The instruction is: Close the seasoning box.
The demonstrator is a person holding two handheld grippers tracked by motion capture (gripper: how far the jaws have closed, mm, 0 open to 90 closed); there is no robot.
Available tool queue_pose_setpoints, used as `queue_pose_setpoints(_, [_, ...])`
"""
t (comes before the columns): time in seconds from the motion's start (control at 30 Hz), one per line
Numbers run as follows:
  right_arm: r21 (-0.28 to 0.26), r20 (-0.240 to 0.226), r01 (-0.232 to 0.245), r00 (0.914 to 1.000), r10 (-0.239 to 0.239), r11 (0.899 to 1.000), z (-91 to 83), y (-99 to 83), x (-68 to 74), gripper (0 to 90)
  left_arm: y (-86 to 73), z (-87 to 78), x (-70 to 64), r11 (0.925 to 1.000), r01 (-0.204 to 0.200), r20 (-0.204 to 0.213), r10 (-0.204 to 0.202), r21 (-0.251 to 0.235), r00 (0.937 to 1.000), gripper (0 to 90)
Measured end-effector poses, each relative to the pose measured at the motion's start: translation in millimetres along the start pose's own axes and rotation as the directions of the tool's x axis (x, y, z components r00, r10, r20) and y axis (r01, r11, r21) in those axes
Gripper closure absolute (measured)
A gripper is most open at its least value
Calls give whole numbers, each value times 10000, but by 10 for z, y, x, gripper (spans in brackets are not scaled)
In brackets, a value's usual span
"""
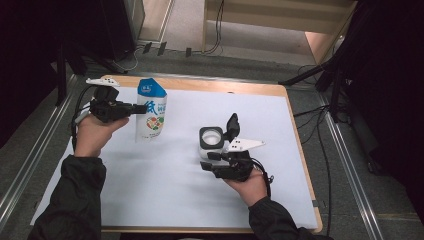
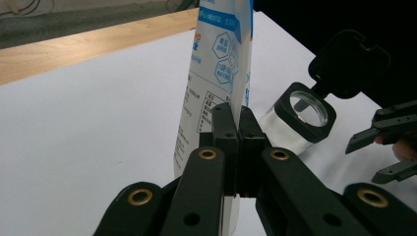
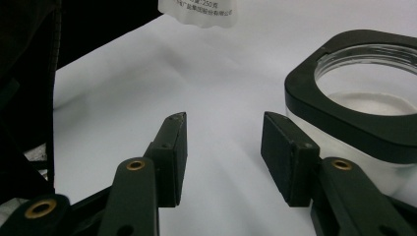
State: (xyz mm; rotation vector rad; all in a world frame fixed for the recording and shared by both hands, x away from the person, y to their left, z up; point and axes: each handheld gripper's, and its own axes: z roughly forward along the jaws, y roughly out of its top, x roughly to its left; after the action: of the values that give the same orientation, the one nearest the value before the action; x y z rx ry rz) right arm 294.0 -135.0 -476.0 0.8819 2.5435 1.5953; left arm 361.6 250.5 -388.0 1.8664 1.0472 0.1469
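A white and blue printed pouch (image 1: 151, 112) hangs upright over the left of the white mat, its bottom a little above the surface. My left gripper (image 1: 140, 107) is shut on the pouch's side edge (image 2: 216, 73), with its jaws pressed together (image 2: 238, 132). A clear square container (image 1: 211, 138) with a black rim stands mid-table, its hinged black lid (image 1: 232, 125) flipped up. My right gripper (image 1: 209, 161) is open just in front of the container (image 3: 359, 113), nothing between its jaws (image 3: 223, 152). The pouch's lower edge (image 3: 199, 11) shows beyond.
The white mat (image 1: 150, 190) covers a wooden table (image 1: 300, 140). Cables (image 1: 320, 150) and a dark stand (image 1: 335, 75) lie off the right side. The open right gripper (image 2: 388, 147) appears beside the container (image 2: 307, 110) in the left gripper view.
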Motion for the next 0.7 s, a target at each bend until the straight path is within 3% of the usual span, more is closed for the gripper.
queue_pose_setpoints(0.47, [-193,547,-304,9980,315,9993,-144,-74,-88,535,-45,246,319,9992,375,-560,-382,-147,9977,900])
queue_pose_setpoints(0.7, [-309,716,-374,9966,395,9988,-203,-92,-99,535,-115,368,444,9998,15,-928,4,203,9957,900])
